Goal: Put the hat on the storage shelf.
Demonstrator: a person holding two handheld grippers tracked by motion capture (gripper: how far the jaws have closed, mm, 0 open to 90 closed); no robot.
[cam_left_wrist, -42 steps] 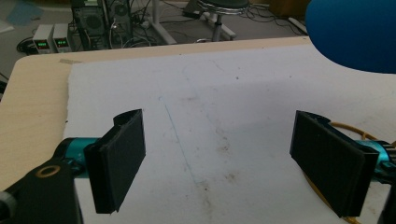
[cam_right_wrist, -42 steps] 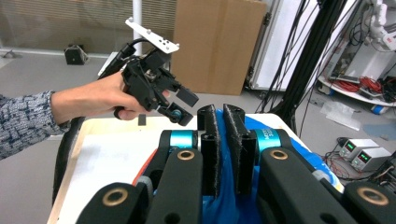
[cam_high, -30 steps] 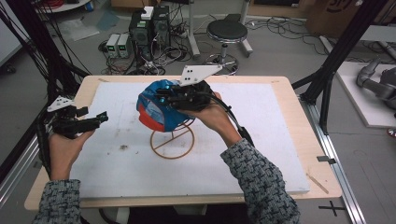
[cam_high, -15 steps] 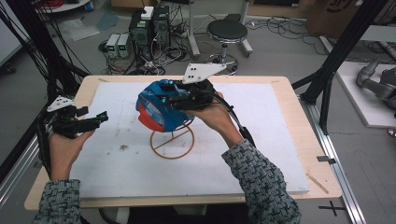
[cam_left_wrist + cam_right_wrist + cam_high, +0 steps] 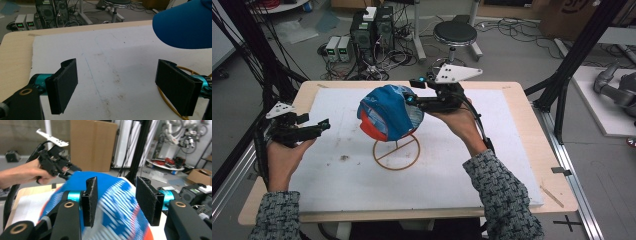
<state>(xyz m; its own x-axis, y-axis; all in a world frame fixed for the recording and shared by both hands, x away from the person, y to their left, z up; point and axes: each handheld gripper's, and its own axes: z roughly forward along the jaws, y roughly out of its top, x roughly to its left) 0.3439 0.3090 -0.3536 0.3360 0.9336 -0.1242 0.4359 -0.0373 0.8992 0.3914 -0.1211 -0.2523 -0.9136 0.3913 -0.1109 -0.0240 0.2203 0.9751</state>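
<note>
A blue, red and white cap rests on top of a thin wooden stand whose ring base lies on the white mat. My right gripper is at the cap's right side with its jaws apart; in the right gripper view the cap lies blurred just past the open pads. My left gripper hovers open over the mat's left part, well apart from the cap. In the left gripper view the blue brim hangs at the upper right and the ring base sits behind the right pad.
The mat covers a wooden table. Black frame posts stand at both sides. A stool and electronics boxes are on the floor beyond the far edge.
My right gripper has drawn back to the right, off the top of the cap to its side. The cap has shifted a little on the stand. The left gripper has stayed put.
</note>
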